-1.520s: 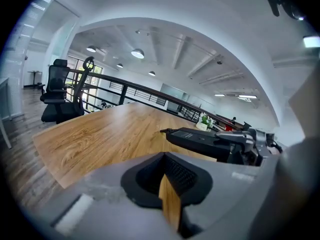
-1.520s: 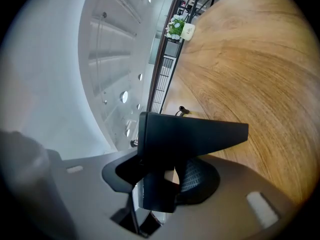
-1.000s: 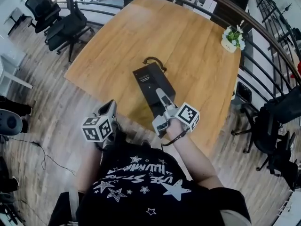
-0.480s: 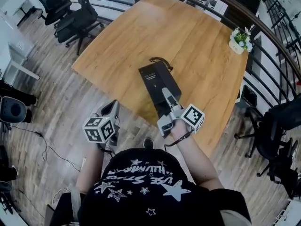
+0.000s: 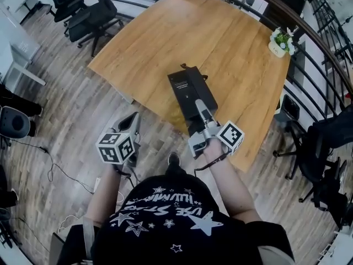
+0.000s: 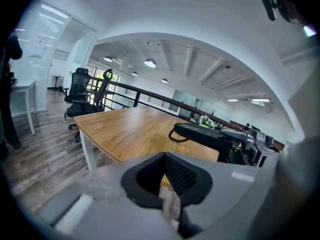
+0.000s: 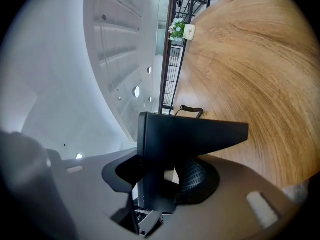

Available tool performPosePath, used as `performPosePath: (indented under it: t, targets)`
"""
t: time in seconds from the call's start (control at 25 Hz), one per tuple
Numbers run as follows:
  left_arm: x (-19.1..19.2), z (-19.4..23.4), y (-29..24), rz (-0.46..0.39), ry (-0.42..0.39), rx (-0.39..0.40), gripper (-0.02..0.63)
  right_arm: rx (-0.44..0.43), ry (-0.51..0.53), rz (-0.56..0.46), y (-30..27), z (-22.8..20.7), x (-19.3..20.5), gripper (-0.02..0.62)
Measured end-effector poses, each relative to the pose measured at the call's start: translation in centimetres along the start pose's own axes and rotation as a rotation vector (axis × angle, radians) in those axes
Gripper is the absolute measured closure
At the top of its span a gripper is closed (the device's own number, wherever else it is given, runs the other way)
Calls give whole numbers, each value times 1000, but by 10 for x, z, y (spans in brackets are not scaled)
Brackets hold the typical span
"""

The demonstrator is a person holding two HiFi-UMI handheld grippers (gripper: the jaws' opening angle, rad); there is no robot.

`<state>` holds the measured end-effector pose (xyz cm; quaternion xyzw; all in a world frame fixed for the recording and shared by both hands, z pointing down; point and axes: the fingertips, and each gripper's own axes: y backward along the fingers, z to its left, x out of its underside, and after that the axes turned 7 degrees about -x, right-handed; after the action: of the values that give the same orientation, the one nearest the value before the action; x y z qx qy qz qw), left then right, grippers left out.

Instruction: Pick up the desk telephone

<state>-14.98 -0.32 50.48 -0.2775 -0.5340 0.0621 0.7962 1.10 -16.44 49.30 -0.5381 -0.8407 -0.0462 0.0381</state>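
The black desk telephone (image 5: pixel 189 91) hangs tilted over the table's near edge, with my right gripper (image 5: pixel 201 112) shut on its near end. In the right gripper view the telephone (image 7: pixel 186 134) fills the space between the jaws, and its coiled cord (image 7: pixel 193 110) trails at the far end. My left gripper (image 5: pixel 131 123) is lower and to the left, off the table and over the wooden floor, its pads together with nothing in them. From the left gripper view (image 6: pixel 167 173) the telephone (image 6: pixel 202 133) shows side-on at the right, above the tabletop.
The wooden table (image 5: pixel 231 43) carries a small potted plant (image 5: pixel 280 42) at its far right corner. Black office chairs (image 5: pixel 88 14) stand at the far left. A dark railing (image 5: pixel 309 43) runs behind and to the right. Cables lie on the floor (image 5: pixel 55 173).
The telephone in my right gripper has come back toward the table's near edge. My left gripper has drawn back from the table over the floor.
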Motion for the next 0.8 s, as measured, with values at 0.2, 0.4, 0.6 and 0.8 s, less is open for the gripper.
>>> performPosePath:
  t: [0.2, 0.4, 0.6, 0.8]
  targets:
    - [12, -6, 26, -8, 2, 4, 604, -11, 10, -2, 27, 11, 13, 410]
    - [26, -17, 52, -16, -1, 16, 604, -23, 8, -2, 53, 18, 30, 411]
    - [40, -24, 76, -19, -1, 23, 604, -23, 2, 0, 77, 22, 49, 410]
    - [51, -27, 97, -28, 1, 30, 604, -18, 1, 3, 98, 22, 68, 410]
